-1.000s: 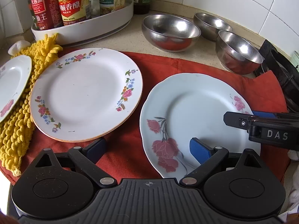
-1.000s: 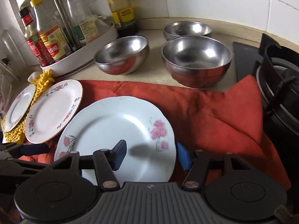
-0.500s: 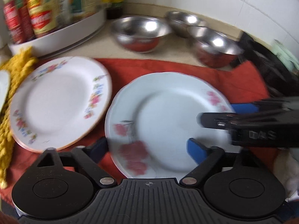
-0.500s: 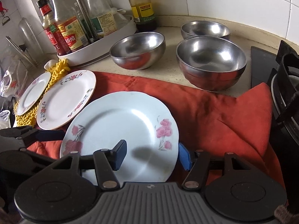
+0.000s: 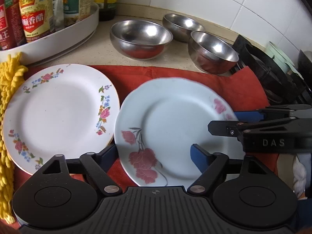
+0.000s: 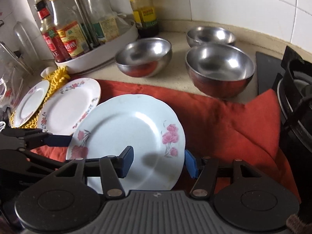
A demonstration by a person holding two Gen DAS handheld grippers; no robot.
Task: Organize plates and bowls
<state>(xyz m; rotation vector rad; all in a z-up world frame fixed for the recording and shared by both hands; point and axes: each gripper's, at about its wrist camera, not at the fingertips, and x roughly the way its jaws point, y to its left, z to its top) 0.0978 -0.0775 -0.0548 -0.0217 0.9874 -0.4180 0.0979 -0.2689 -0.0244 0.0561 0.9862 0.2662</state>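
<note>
Pale blue plate [image 5: 175, 117] — rim between each half-spread claw's pads, left [image 5: 154, 152] just closing, right [image 6: 158, 161] — contact unclear.

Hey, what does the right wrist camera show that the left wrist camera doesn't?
Only the right wrist view: a small third plate on the yellow mat, and the stove burner.
Only the left wrist view: a pale green dish beyond the stove grate.
Both: the blue rose plate on the red cloth, the white flowered plate, three steel bowls and the bottle tray.
</note>
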